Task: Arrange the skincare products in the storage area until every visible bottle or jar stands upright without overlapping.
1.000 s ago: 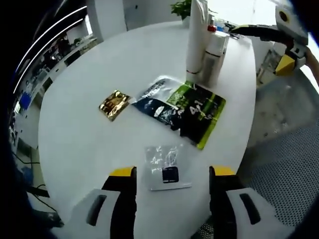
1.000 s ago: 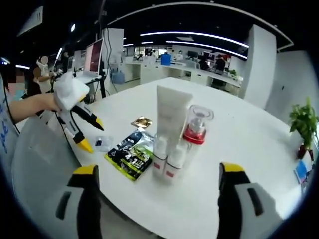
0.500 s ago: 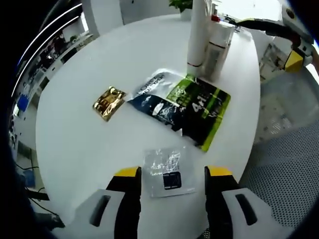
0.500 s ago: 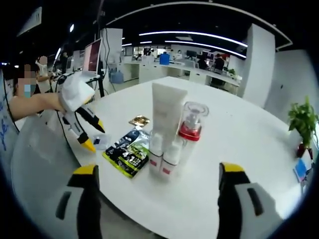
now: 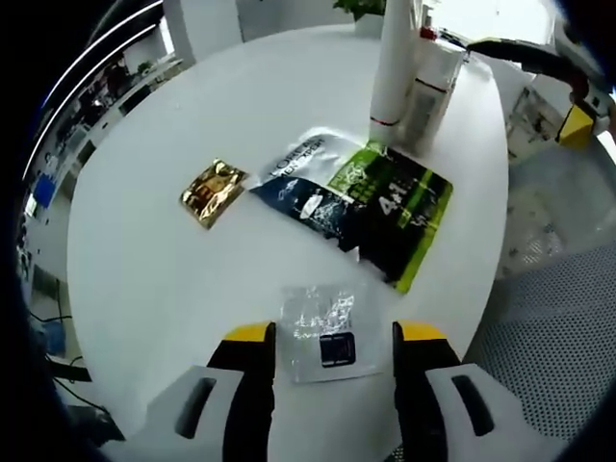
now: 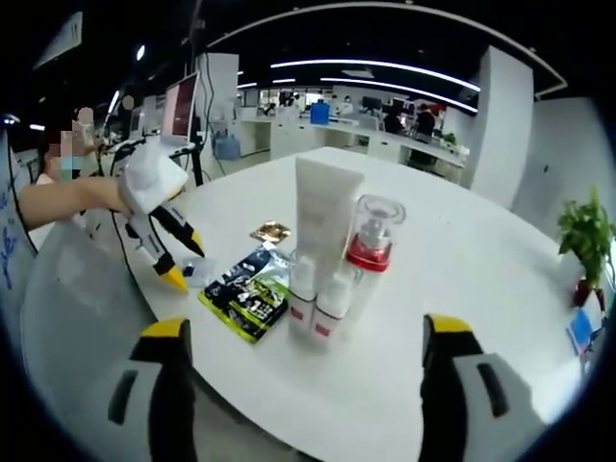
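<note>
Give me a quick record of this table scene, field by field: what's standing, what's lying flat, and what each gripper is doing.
surface: round white table
standing: white tube, red-collared pump bottle, two small bottles, clustered
lying flat: green-black sachet, dark sachet, gold packet, clear packet
left gripper: open, jaws either side of the clear packet
right gripper: open, short of the bottles

Green-black sachet (image 5: 390, 214): large white number "41" legible. Dark sachet (image 5: 306, 188): white brand lettering, too small to read. Gold sachet (image 5: 213, 191), tube (image 6: 322, 221), bottles: no legible text.
</note>
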